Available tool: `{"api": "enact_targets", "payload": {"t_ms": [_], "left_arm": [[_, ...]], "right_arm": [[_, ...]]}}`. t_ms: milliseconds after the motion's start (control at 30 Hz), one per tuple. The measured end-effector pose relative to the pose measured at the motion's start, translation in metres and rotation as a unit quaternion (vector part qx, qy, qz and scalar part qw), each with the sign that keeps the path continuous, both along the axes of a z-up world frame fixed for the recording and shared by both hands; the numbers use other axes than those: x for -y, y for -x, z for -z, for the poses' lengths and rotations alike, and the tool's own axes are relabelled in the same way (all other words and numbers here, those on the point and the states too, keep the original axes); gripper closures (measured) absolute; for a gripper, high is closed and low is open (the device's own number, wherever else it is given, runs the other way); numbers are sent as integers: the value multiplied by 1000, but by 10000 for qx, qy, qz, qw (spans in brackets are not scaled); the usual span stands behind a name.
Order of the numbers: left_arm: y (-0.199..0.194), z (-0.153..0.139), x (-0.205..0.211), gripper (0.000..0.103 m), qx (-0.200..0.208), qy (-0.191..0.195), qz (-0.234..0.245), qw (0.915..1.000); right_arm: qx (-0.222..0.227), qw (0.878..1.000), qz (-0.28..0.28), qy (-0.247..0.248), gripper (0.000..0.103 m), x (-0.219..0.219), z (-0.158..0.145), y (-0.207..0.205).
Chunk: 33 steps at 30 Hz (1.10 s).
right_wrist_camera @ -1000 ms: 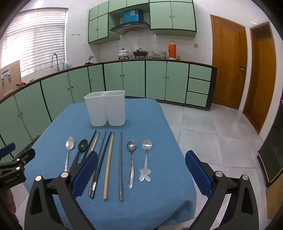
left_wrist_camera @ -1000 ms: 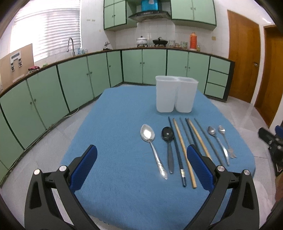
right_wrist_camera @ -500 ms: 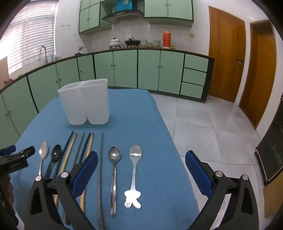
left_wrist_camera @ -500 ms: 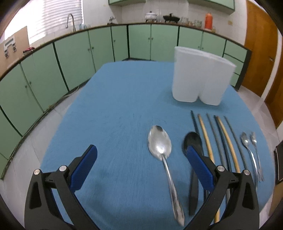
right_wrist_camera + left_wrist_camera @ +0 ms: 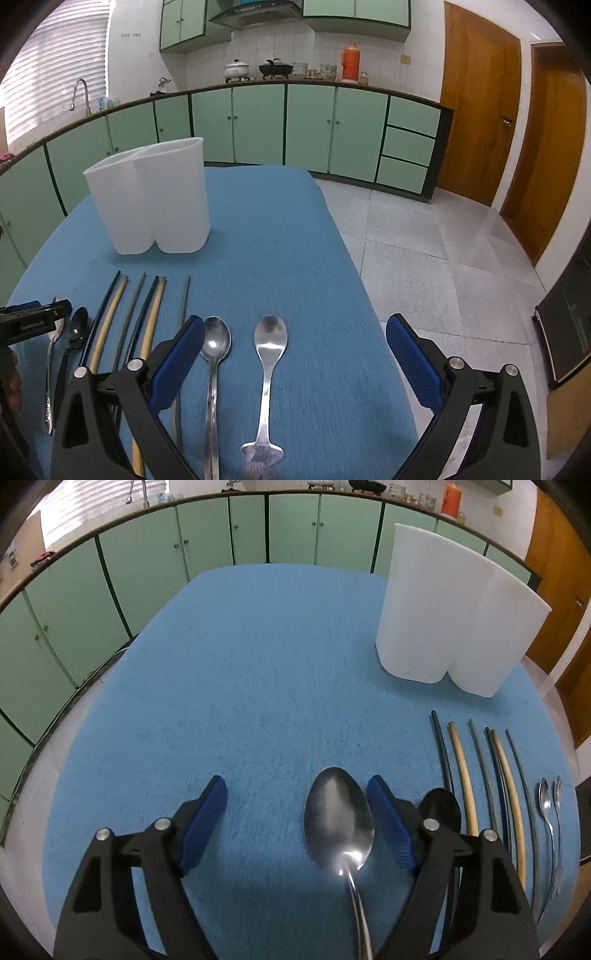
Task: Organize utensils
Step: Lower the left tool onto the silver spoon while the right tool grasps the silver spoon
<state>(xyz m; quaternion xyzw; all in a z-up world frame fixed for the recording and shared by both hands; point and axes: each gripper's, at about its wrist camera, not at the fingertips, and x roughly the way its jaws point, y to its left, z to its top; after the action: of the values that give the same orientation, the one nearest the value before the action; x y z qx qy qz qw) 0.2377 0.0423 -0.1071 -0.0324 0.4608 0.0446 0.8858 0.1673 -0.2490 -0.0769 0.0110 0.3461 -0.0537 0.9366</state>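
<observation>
The left gripper fingers are closing around the big spoon lying flat on the tabletop, not yet touching. Its thin handle could slip or skid sideways. The right gripper fingers stand wide over 2 small spoons.

Right gripper over the row of utensils on the blue bench

The right gripper stands wide open above two silver spoons, nothing between its pads. Chopsticks lie to their left, a white two-compartment holder stands upright beyond, and the left gripper shows at the left edge.
</observation>
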Motion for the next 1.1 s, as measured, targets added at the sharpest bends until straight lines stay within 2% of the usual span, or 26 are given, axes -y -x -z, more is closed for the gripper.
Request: {"api": "enact_targets", "payload": {"t_ms": [167,300,367,467,633,900,1100], "left_arm": [[-3,1,1,28,50,41,44,10000],[-1,2,3,40,108,88,103,9998],[-2,1,4,46,144,103,148,9997],[-1,0,7,58,180,158,189,9995],[-6,-2,8,74,210,225,258,9992],[-12,-1,7,75,219,247,303,9990],[-9,1,12,76,259,252,395,9986]], "right_arm": [[-124,9999,-39,75,9,0,9,-11],[-315,9994,-79,83,18,2,17,-17],[-402,9992,-61,46,27,6,21,-20],[-519,9986,-76,-66,35,11,25,-24],[-689,9972,-235,-194,45,8,31,-33],[-864,9955,-313,-211,50,4,39,-47],[-892,9952,-354,-193,61,2,40,-49]]}}
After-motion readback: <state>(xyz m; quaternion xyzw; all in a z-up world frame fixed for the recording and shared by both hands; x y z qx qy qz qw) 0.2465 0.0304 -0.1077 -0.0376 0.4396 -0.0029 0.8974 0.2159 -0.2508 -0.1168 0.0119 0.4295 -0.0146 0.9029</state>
